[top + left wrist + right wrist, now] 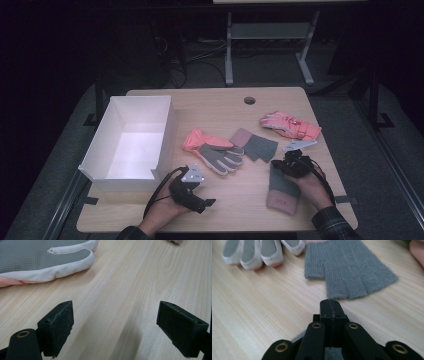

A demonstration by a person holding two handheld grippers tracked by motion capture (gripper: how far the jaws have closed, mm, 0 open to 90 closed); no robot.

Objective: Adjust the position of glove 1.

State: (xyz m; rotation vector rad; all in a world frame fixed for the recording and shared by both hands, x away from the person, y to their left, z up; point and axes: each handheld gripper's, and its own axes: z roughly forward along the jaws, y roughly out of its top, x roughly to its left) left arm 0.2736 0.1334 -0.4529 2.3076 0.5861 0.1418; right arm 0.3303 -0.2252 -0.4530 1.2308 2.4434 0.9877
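My left gripper (pixel 205 194) rests open near the table's front left; in the left gripper view its jaws (pixel 115 330) stand wide apart over bare wood. Just beyond them lies a work glove (pixel 215 152) (pixel 37 260) with a grey palm and a pink cuff. My right gripper (pixel 292 162) (pixel 330 307) is shut, jaws pressed together, at the top edge of a grey knit glove with a pink cuff (pixel 281 192) that lies under the hand. I cannot tell whether it pinches that fabric. A second grey knit glove (pixel 255 145) (pixel 352 272) lies flat ahead of it.
An open white box (pixel 167 135) stands at the table's left. A pink padded glove (pixel 290 125) lies at the back right. A round cable hole (pixel 249 100) sits near the far edge. A desk frame stands on the dark floor beyond.
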